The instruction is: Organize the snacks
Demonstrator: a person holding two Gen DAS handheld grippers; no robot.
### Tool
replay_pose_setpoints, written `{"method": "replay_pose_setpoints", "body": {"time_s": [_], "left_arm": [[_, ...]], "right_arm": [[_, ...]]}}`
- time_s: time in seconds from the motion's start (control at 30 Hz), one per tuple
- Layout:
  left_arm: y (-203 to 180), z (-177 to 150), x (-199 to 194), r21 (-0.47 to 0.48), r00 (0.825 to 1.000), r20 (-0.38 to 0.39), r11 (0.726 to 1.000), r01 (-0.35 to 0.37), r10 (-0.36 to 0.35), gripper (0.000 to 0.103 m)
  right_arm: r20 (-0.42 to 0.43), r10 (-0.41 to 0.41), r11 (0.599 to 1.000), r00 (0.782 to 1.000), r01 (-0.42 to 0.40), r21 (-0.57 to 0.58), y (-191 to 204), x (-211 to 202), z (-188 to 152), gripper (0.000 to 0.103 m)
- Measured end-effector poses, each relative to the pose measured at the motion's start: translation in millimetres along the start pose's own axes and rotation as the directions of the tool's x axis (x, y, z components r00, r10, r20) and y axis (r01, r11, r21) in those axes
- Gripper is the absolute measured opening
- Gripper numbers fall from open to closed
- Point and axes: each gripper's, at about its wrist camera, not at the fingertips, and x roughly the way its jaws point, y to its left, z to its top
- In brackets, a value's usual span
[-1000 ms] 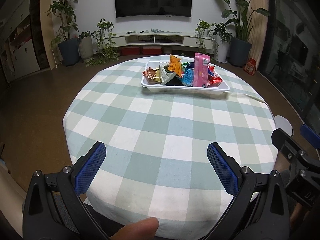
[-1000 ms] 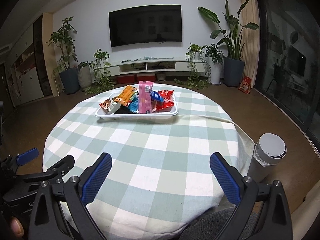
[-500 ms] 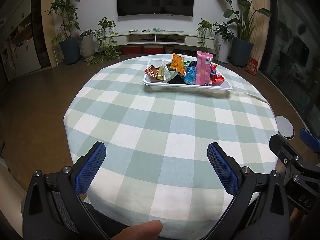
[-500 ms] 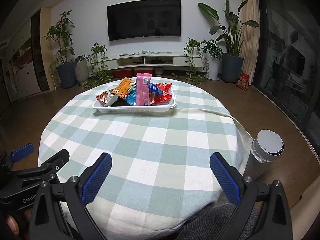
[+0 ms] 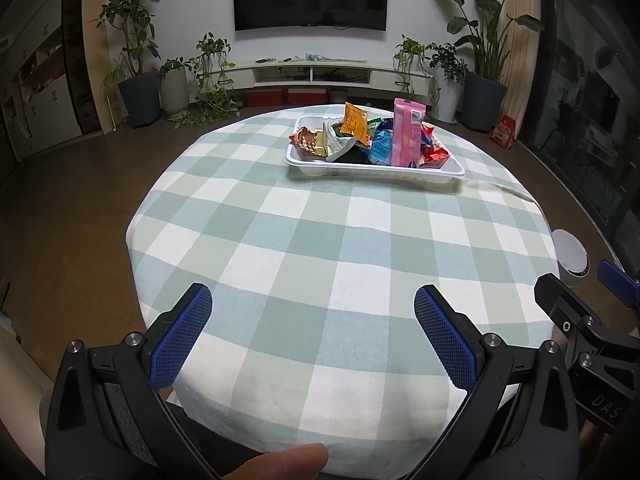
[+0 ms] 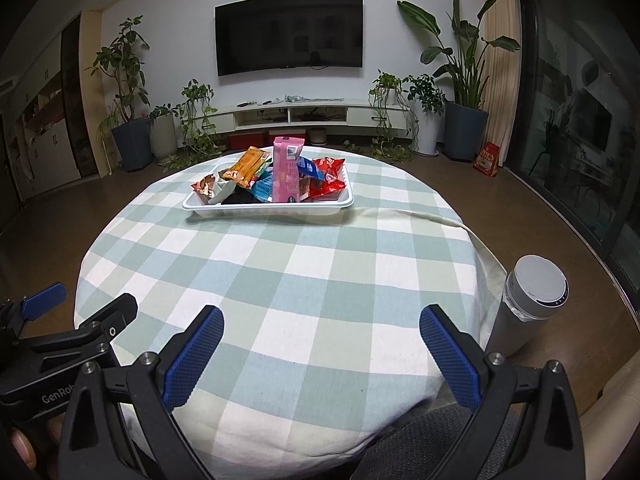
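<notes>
The tray (image 5: 374, 171) is the landmark: a white, shallow tray on the far half of the round surface (image 5: 320, 248), which wears a green, blue and white checked cloth.

Going across the tray from its left end: a gold-and-copper foil pack (image 5: 307, 141) leans at the left end, next to it a white wrapper (image 5: 335, 145), then an orange pack (image 5: 355, 123) standing tilted toward the tray's back. Right of that lies a blue pack (image 5: 380, 147), then a tall pink box (image 5: 407, 133) stands upright, the highest thing in the tray, and a red pack (image 5: 433, 148) fills the right end. All the snacks are inside the tray; the cloth on the near side of it is bare.

The left gripper (image 5: 313, 322) hovers over the near edge of the surface, well short of the tray and toward its left end, jaws spread wide with nothing between them; a fingertip (image 5: 280, 465) shows below it. The right gripper (image 6: 322, 334) sits just beside it, also well short of the tray and toward its right end, jaws equally wide and empty.

A white bin (image 6: 528, 304) stands on the floor off the surface's right edge, nearer than the tray. Beyond the tray, a TV (image 6: 289, 34) hangs on the wall.
</notes>
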Motion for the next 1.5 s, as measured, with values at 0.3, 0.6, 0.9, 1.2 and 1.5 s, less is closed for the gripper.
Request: {"method": "replay_pose_setpoints", "body": {"time_s": [0.3,0.6,0.9,1.2,1.5], "left_arm": [[-0.4,-0.1,0.3,0.002,1.000,0.000,1.000,0.000,0.000,0.103],[-0.4,-0.9,0.4,0.001,1.000,0.002,1.000,-0.004,0.004,0.103],[-0.3,-1.8,1.4,0.002,1.000,-0.001,1.000,0.000,0.000,0.103],[-0.3,-3.0,2.3,0.001,1.000,-0.003,1.000,0.001,-0.001,0.103],[-0.7,-2.8,2.5,0.003,1.000,-0.002,1.000,0.001,-0.001,0.103]], "right_arm": [[-0.008,0.001,1.000,1.000,-0.001,0.002,-0.9,2.0,-2.3,0.101],[-0.012,0.001,1.000,1.000,-0.001,-0.001,-0.9,2.3,-4.6,0.101],[-0.016,0.003,1.000,1.000,-0.003,-0.003,-0.9,3.5,-7.2,0.101],[-0.016,0.001,1.000,1.000,-0.001,-0.002,-0.4,3.5,-6.9,0.101],[-0.017,0.002,1.000,1.000,-0.002,-0.004,-0.5,3.2,-7.5,0.101]]}}
